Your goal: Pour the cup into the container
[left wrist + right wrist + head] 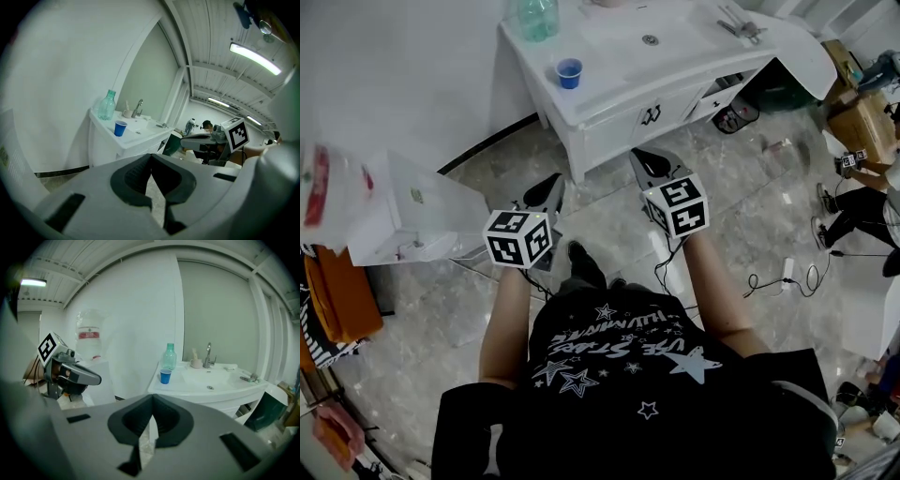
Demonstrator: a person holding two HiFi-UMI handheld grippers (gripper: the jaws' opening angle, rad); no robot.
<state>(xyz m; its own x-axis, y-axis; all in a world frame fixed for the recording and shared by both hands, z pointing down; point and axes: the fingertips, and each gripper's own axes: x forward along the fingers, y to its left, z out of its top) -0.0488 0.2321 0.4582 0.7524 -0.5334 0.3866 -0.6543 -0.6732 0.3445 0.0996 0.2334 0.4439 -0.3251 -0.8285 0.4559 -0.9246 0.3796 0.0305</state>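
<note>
A small blue cup (569,72) stands upright near the front left corner of a white vanity (609,98). A green bottle (538,17) stands behind the cup, and the sink basin (650,39) lies to its right. Both grippers hang over the floor, well short of the vanity. My left gripper (549,189) and right gripper (645,159) point toward it, each shut and holding nothing. The left gripper view shows the cup (120,128) far beyond the shut left gripper (151,158). The right gripper view has the cup (165,376) and bottle (169,356) above the shut right gripper (152,398).
A faucet (207,355) stands at the back of the basin. A white cabinet (412,220) with a water jug (89,336) stands at the left. The vanity's door (802,52) hangs open at right. Cables (787,277) lie on the marble floor, with a person's legs (862,202) and boxes (862,122) beyond.
</note>
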